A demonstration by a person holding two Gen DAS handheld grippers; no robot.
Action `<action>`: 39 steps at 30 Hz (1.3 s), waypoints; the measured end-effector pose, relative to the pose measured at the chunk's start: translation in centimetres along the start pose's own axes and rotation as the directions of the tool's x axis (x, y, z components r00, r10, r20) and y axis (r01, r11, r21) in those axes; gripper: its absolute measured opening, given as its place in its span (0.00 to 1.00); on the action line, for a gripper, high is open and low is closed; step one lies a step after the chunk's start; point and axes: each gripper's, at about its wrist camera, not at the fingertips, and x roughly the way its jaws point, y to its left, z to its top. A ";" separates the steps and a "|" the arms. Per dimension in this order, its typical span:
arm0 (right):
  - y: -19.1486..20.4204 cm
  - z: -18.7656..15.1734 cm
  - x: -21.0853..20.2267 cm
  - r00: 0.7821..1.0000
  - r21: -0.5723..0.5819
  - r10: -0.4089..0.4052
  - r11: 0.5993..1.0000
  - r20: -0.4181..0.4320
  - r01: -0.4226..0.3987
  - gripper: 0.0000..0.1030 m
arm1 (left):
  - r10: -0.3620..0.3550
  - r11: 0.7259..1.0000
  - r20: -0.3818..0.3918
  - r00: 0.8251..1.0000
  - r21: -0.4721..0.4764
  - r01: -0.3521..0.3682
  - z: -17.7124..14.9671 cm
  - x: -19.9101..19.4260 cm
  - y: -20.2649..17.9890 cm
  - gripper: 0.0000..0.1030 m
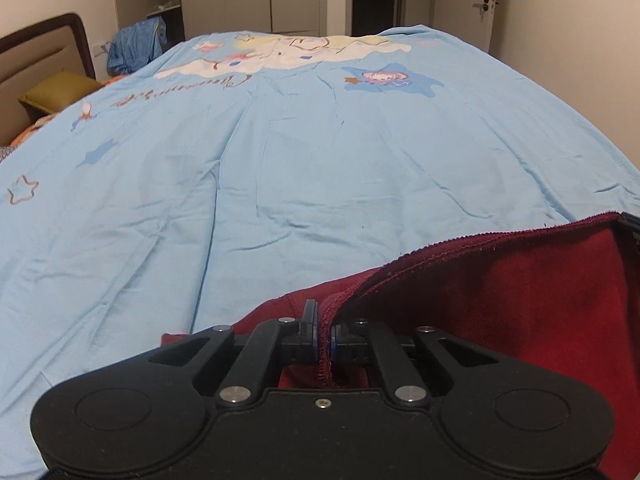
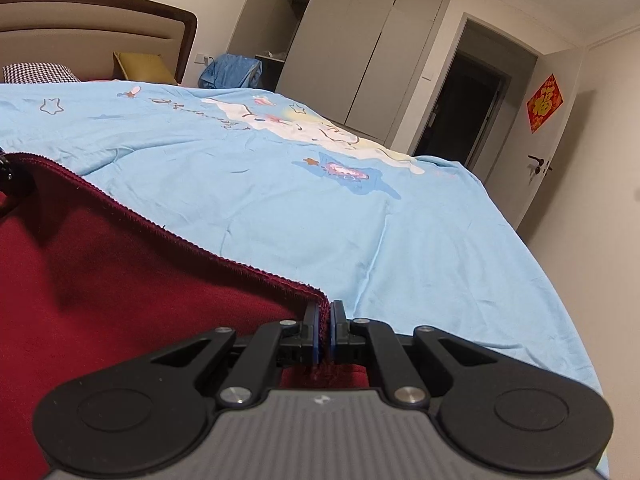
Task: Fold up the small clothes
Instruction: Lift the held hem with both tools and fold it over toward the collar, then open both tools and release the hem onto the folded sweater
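1. dark red knit, the garment [image 1: 500,292] hangs between our two grippers above the near part of the bed [image 1: 280,168], its stitched hem stretched from one to the other.
2. our left gripper [image 1: 325,340] is pressed together, pinching one corner of that hem; our right gripper [image 2: 325,334] pinches the other corner the same way.
3. we judge this the laying-out step: the cloth should come to rest flat on the blue sheet before any fold.
4. to do it well, we keep the hem taut and level, lower both corners together, and let the loose body settle without bunching under the hem.
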 end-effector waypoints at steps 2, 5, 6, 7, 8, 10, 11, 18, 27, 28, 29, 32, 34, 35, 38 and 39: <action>0.2 -0.1 0.7 1.000 -0.003 -0.003 1.000 -0.009 0.003 0.06 | -0.007 1.000 -0.014 1.000 -0.025 0.007 0.0 0.6 0.3 0.06; 0.5 -0.6 1.3 1.000 -0.005 -0.004 1.000 -0.021 0.004 0.06 | -0.005 0.999 -0.026 1.000 -0.040 0.004 -0.1 1.2 0.5 0.13; 0.5 -0.6 1.5 1.000 -0.003 -0.003 1.000 -0.027 0.003 0.06 | -0.007 0.999 -0.028 1.000 -0.042 0.006 0.0 1.3 0.5 0.14; 0.5 -0.7 1.8 0.999 -0.002 -0.002 1.000 -0.032 0.001 0.06 | -0.011 0.999 -0.028 1.000 -0.043 0.010 -0.1 1.3 0.6 0.14; 0.5 -0.8 2.0 0.999 -0.001 -0.001 1.000 -0.036 0.001 0.06 | -0.016 0.999 -0.030 0.999 -0.045 0.014 0.0 1.3 0.6 0.19; 0.6 -0.9 2.4 0.999 0.002 0.002 1.000 -0.044 -0.002 0.06 | -0.030 0.998 -0.023 0.999 -0.048 0.029 -0.1 1.1 0.8 0.34; 0.6 -1.0 2.5 0.999 0.003 0.003 1.000 -0.046 -0.003 0.06 | -0.035 0.998 -0.016 0.999 -0.049 0.034 -0.1 0.9 0.9 0.51; 0.8 -1.3 2.9 0.998 0.011 0.010 1.000 -0.058 -0.009 0.06 | 0.009 1.000 0.059 0.998 -0.026 -0.008 -0.7 -0.9 1.3 0.97; 0.1 -1.7 2.1 0.999 0.062 -0.011 0.998 -0.042 0.014 0.64 | 0.134 0.980 0.102 0.986 -0.162 -0.116 -2.0 0.5 2.8 0.99; 0.0 -1.9 1.7 0.999 0.063 -0.021 0.998 -0.035 0.023 0.75 | 0.148 0.972 0.116 0.982 -0.200 -0.123 -2.1 0.6 3.2 0.99; -0.1 -2.1 1.3 0.999 0.066 -0.027 0.997 -0.025 0.029 0.80 | 0.156 0.964 0.122 0.980 -0.233 -0.124 -2.2 0.8 3.5 0.99; -0.8 -2.9 0.2 0.999 0.088 -0.038 0.995 0.014 0.036 0.93 | 0.183 0.943 0.127 0.975 -0.302 -0.138 -2.3 1.6 4.2 0.99; -1.2 -3.3 0.4 0.998 0.091 -0.070 0.993 0.008 0.068 0.94 | 0.214 0.933 0.123 0.969 -0.318 -0.165 -2.3 2.3 4.3 0.99; -1.4 -3.5 0.7 0.995 0.095 -0.096 0.991 -0.001 0.095 0.95 | 0.228 0.929 0.118 0.966 -0.323 -0.180 -2.4 2.6 4.4 0.99; -2.5 -3.9 2.0 0.983 0.149 -0.179 0.972 -0.040 0.183 0.95 | 0.246 0.917 0.091 0.965 -0.343 -0.202 -2.8 3.8 4.7 0.99; -2.8 -4.1 2.5 0.978 0.169 -0.202 0.963 -0.054 0.209 0.98 | 0.250 0.913 0.082 0.965 -0.353 -0.206 -3.1 4.2 4.8 0.99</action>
